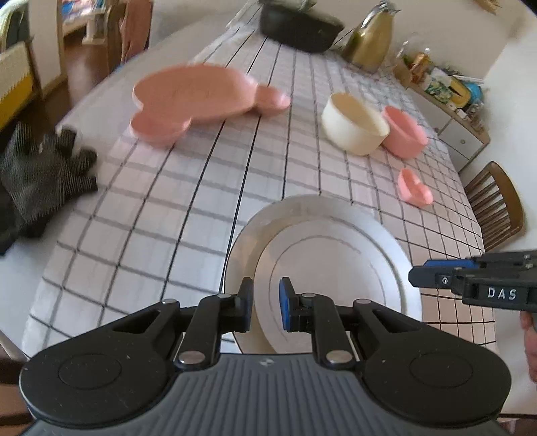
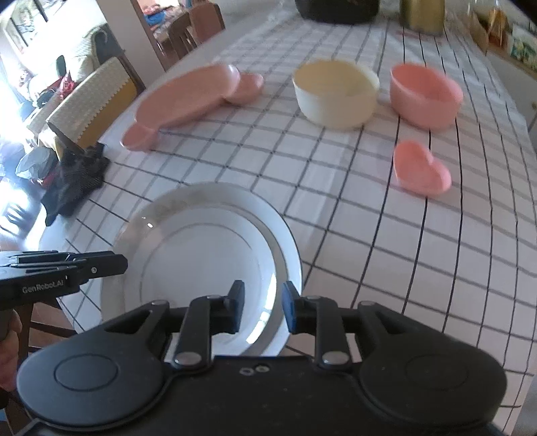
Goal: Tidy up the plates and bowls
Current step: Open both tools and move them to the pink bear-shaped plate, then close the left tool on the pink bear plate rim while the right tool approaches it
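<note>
Two stacked white plates point(image 1: 332, 248) lie at the near edge of the checked table; they also show in the right wrist view point(image 2: 201, 241). My left gripper point(image 1: 266, 303) is open over the stack's left rim, holding nothing. My right gripper point(image 2: 260, 310) is open over the right rim, also empty. A pink bear-shaped plate point(image 1: 193, 95) point(image 2: 186, 97) sits far left. A cream bowl point(image 1: 354, 124) point(image 2: 335, 94) and a pink bowl point(image 1: 404, 132) point(image 2: 424, 95) stand side by side further back. A small pink heart-shaped dish point(image 1: 414, 187) point(image 2: 421, 171) lies to the right.
A black mesh glove point(image 1: 40, 177) lies at the table's left edge. A black pot point(image 1: 298, 26), a gold kettle point(image 1: 369, 40) and packets stand at the far end. Wooden chairs point(image 1: 496, 208) flank the table.
</note>
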{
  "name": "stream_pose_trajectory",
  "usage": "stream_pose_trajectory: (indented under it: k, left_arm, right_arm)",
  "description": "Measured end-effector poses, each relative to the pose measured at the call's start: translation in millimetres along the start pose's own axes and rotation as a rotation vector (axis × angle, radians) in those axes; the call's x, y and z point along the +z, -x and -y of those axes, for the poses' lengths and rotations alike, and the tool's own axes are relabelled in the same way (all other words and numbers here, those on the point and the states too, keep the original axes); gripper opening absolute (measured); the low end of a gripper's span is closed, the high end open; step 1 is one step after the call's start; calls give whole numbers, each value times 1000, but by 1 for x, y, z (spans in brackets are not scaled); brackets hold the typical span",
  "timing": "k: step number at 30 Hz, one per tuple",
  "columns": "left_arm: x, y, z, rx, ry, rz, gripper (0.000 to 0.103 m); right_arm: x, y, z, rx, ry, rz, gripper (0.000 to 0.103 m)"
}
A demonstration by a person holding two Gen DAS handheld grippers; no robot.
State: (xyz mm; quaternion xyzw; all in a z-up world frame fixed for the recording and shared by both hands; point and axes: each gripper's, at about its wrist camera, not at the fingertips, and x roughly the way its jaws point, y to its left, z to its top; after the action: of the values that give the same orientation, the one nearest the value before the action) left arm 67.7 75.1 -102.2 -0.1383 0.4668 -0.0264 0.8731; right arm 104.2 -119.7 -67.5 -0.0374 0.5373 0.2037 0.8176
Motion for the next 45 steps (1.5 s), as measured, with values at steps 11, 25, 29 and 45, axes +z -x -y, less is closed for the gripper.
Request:
stream_pose_trajectory:
  k: [11,25,29,45]
  left_arm:
    - [18,32,20,26,-103,124,33]
    - [62,34,22,85,-42,213,72]
    - [80,25,18,112,-21,220,72]
    - [157,-25,-33,258,129,204,72]
  right_arm:
    - [21,40,-32,-58,83,152,74]
    - [72,43,-36,-125,78,208,96]
    - [98,36,-31,-121,61,238,100]
    - [200,-38,-26,-125,145,204,102]
